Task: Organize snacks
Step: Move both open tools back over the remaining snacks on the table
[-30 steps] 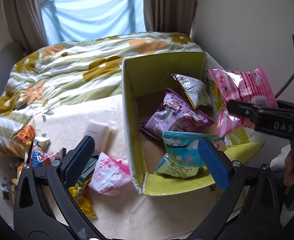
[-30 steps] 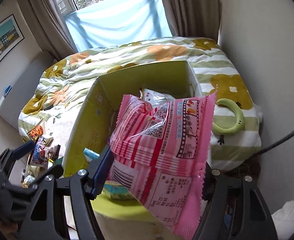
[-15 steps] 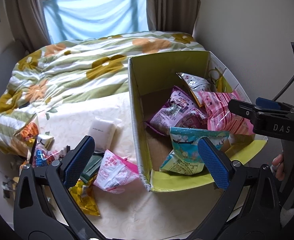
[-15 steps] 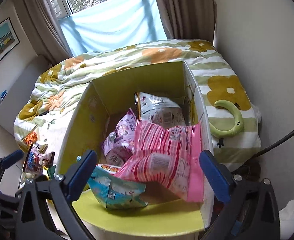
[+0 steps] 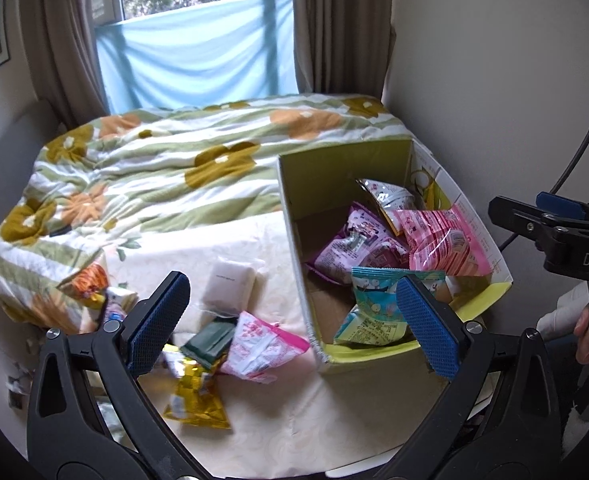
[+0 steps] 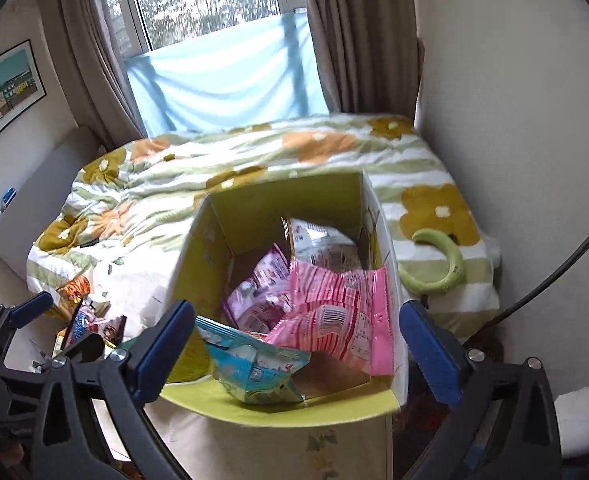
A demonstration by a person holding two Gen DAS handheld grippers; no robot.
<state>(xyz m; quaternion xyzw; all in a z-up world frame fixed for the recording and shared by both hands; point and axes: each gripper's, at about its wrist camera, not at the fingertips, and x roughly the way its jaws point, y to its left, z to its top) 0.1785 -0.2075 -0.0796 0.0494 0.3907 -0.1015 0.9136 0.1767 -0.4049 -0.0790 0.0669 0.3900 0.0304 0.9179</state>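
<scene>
Left wrist view first: my left gripper [image 5: 294,316] hangs with its blue pads spread wide and nothing between them, aimed down at the bed. Under it I see the loose pile on the cream cloth [image 5: 254,412]: a pink-and-white packet [image 5: 260,346], a dark green packet [image 5: 208,340] touching it, a gold packet [image 5: 196,400] nearer me, a pale flat packet [image 5: 230,286] behind them, and an orange packet [image 5: 88,280] at the left by the quilt. None of that pile shows clearly from the other camera.

To the right stands the green box [image 5: 294,216], open at the top. Inside lie a purple packet [image 5: 350,246], a silver packet [image 5: 390,196] against the far wall, a blue packet [image 5: 378,300] toward the near edge, and the pink striped packet [image 5: 446,240] resting on the others by the right wall.

At the far right of this view the right gripper sticks in, one blue pad visible, fingertips of a hand [image 5: 586,336] below it.

Right wrist view now: my right gripper [image 6: 302,354] has just been opening and its pads stand wide apart, empty, above the box [image 6: 198,264]. The pink striped packet [image 6: 334,316] lies free in the box, touching neither pad. Only this camera shows me a curved green thing [image 6: 446,264] on the flowered quilt [image 6: 254,152] just beyond the box's right wall, and a framed picture [image 6: 2,92] on the left wall.
</scene>
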